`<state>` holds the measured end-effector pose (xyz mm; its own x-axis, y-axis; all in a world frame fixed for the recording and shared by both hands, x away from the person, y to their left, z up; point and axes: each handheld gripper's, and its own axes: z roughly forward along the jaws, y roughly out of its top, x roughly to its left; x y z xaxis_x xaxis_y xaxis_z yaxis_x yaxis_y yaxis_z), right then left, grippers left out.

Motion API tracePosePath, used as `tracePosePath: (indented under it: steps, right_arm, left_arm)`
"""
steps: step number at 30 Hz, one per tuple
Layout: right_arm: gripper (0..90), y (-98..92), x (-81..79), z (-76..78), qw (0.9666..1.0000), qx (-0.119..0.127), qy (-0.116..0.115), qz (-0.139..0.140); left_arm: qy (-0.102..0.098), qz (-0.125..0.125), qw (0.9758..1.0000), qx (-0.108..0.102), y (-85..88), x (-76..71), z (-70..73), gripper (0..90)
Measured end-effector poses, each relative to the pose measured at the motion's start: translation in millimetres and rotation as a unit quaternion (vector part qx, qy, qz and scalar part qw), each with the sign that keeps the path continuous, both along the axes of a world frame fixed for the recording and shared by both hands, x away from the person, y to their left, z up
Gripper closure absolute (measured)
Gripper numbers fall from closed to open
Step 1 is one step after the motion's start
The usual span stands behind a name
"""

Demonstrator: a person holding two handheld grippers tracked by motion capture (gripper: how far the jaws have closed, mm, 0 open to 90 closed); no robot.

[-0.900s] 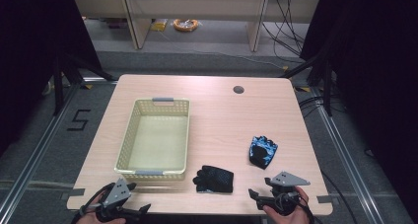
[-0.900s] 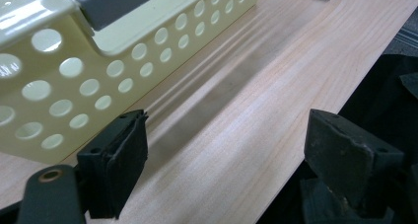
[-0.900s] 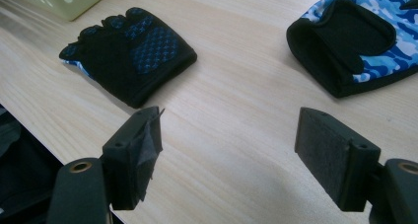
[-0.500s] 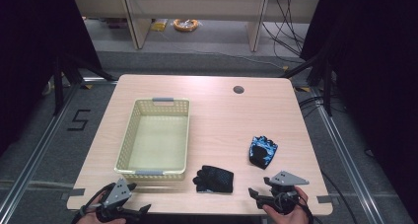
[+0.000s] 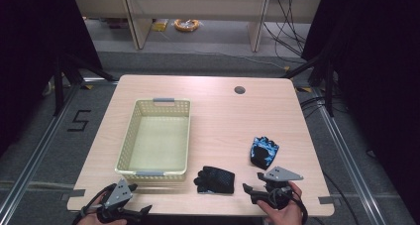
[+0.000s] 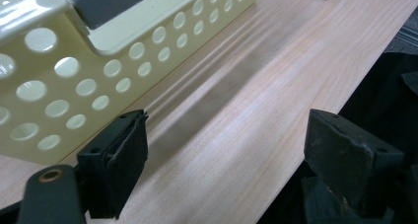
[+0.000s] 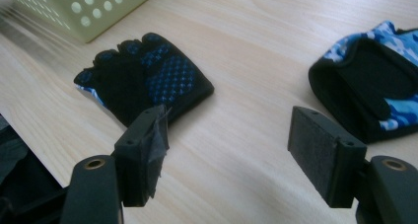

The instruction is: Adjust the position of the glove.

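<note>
High view: both jaw-spread, empty grippers wait at the table's near edge. The right gripper (image 5: 261, 194) should swing toward ten o'clock, straddle the flat black mesh fingerless glove (image 5: 214, 179), pinch its cuff, then lift toward the pale yellow perforated plastic basket (image 5: 130, 136).

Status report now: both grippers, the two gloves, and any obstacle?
Left gripper and right gripper: jaws open, empty, at near table edge. Black fingerless glove and blue camouflage glove flat on table, outside pale yellow perforated basket. Nothing in the way.

Lab recording bay, black curtains (image 5: 29, 61) around a wooden table (image 5: 218, 111), floor rails (image 5: 34, 158), loose cables (image 5: 282, 17)
</note>
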<state>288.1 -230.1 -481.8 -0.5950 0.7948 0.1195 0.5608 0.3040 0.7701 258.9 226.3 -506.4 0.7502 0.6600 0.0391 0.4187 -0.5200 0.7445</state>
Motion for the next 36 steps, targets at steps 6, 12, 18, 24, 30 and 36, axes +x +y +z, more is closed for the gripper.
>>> tracePosePath:
  steps: [6, 12, 18, 24, 30, 36]
  right_arm:
    - [33.4, 9.6, 8.1, 3.3, 0.9999, 0.004, -0.011, 0.011]
    - [39.8, 35.6, 29.6, 6.6, 0.9981, -0.016, -0.024, 0.055]
    - [47.2, 51.6, 47.5, 4.9, 0.9953, -0.028, -0.017, 0.091]
    - [52.1, 59.3, 57.3, 0.2, 0.9931, -0.048, -0.010, 0.107]
    - [57.2, 67.9, 70.7, -8.0, 0.9902, -0.055, 0.006, 0.128]
    - [59.0, 74.8, 82.8, -16.6, 0.9876, -0.043, 0.023, 0.149]
  left_arm:
    - [-0.003, -0.001, 1.0000, 0.006, 0.2, 0.7, 0.2, 16.3]
    - [-0.005, 0.001, 1.0000, 0.004, 1.3, 1.1, 0.2, 16.3]
    - [-0.012, 0.000, 0.9999, -0.001, 1.0, 1.2, -0.3, 16.3]
    - [-0.008, 0.003, 0.9999, 0.005, 0.9, 1.0, 0.3, 16.3]
    - [-0.008, 0.003, 1.0000, -0.001, 0.2, 0.3, -0.1, 16.3]
    - [-0.006, -0.003, 1.0000, 0.004, 1.1, 0.7, 0.5, 16.4]
